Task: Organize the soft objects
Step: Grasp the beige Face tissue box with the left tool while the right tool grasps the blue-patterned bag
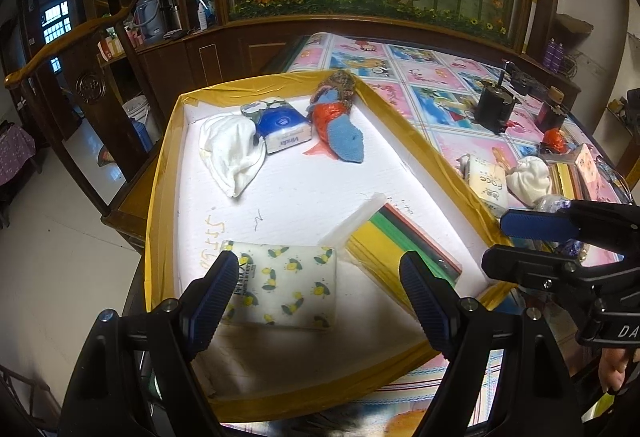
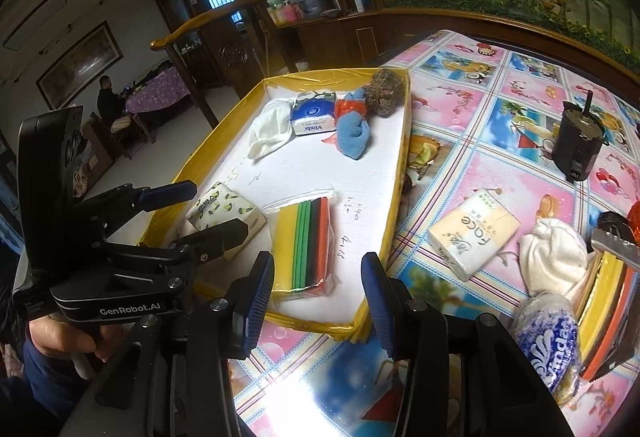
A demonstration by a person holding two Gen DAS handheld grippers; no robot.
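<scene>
So we're mid-sort here, between items by the look of it. Our left gripper (image 1: 316, 293) has its jaws wide with nothing in them, hanging right over the lemon-print tissue pack (image 1: 286, 283) lying in the yellow-taped white tray (image 1: 160, 173). Right gripper (image 2: 318, 297) is wide and empty too, over the tray's near corner. Just beyond and right of its jaws, the cream "Face" tissue pack (image 2: 474, 233) and white cloth bundle (image 2: 554, 255) sit on the cartoon-print worktop (image 2: 500, 109). We'd guess one of those goes next: swing right, drop, close.
</scene>
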